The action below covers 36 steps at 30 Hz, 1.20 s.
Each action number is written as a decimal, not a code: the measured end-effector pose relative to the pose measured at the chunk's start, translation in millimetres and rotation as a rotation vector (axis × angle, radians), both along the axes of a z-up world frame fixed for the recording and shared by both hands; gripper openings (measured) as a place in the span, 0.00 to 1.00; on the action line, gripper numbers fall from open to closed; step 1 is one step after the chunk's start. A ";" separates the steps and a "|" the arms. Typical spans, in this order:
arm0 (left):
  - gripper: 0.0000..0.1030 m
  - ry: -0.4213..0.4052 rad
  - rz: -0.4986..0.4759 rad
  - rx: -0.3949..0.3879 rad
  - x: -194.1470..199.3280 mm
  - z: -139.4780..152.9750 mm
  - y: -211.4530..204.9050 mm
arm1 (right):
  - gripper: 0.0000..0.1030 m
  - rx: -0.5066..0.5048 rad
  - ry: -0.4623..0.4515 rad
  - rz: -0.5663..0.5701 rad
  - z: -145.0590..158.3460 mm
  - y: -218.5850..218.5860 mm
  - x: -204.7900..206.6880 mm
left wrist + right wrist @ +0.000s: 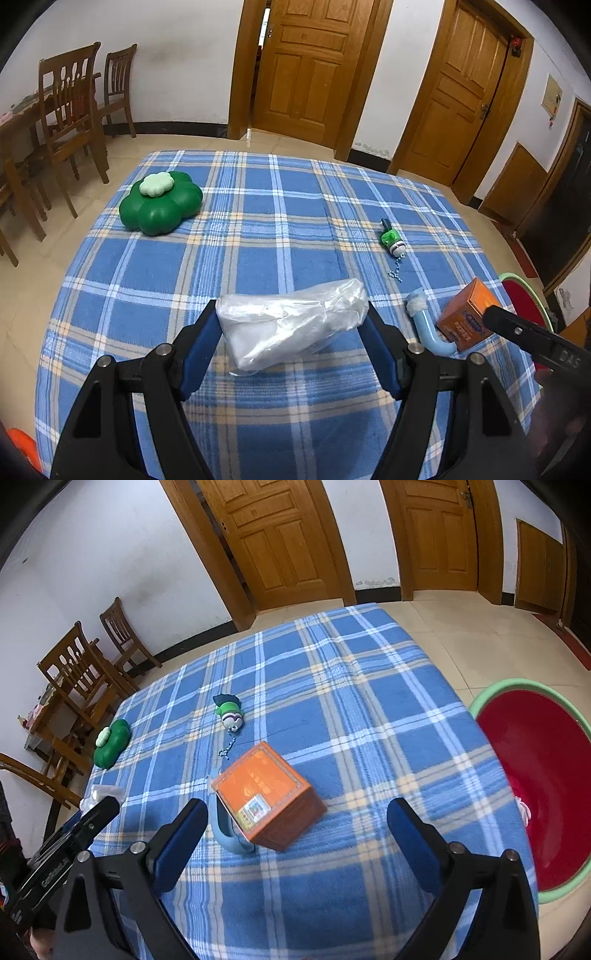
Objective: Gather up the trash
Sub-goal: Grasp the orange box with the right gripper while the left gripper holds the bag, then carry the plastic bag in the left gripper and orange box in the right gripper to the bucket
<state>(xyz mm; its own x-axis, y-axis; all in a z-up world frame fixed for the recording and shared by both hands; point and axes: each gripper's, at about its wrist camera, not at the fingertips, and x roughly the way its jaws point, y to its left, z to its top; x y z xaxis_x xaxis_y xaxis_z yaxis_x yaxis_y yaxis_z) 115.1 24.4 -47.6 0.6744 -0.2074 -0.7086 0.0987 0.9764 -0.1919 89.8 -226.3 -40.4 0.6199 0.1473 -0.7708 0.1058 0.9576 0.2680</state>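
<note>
A crumpled clear plastic bag [291, 325] sits between the blue pads of my left gripper [291, 312], which is shut on it just above the blue plaid tablecloth [280, 229]. In the right wrist view, an orange box [269, 797] rests on the cloth just ahead of my right gripper [298, 806]. That gripper is open and touches nothing. A light blue bent tube [229, 834] leans against the box's left side. In the left wrist view the tube [430, 332] and box [467, 317] lie to the right, with the right gripper's body [535, 339] over them.
A green toy on a bead chain [391, 240] lies mid-table, and a green flower-shaped container [160, 206] sits at the far left. A red basin with a green rim [535, 775] stands on the floor past the table's right edge. Wooden chairs [70, 110] stand at the left.
</note>
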 end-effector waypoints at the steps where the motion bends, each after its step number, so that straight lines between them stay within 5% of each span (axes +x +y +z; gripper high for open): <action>1: 0.71 -0.003 -0.004 0.000 0.8 -0.5 0.9 | 0.97 -0.003 -0.003 -0.002 -0.4 1.1 1.0; 8: 0.71 -0.008 -0.046 -0.037 3.3 -6.0 5.3 | 0.94 -0.014 -0.002 -0.032 -7.8 11.4 9.8; 16: 0.71 -0.015 -0.124 -0.097 4.5 -9.3 3.3 | 0.66 -0.043 0.025 -0.050 -17.9 22.9 13.6; 36: 0.71 0.005 -0.124 -0.131 -10.6 -2.8 -6.9 | 0.65 -0.046 -0.053 -0.054 15.2 6.8 -24.4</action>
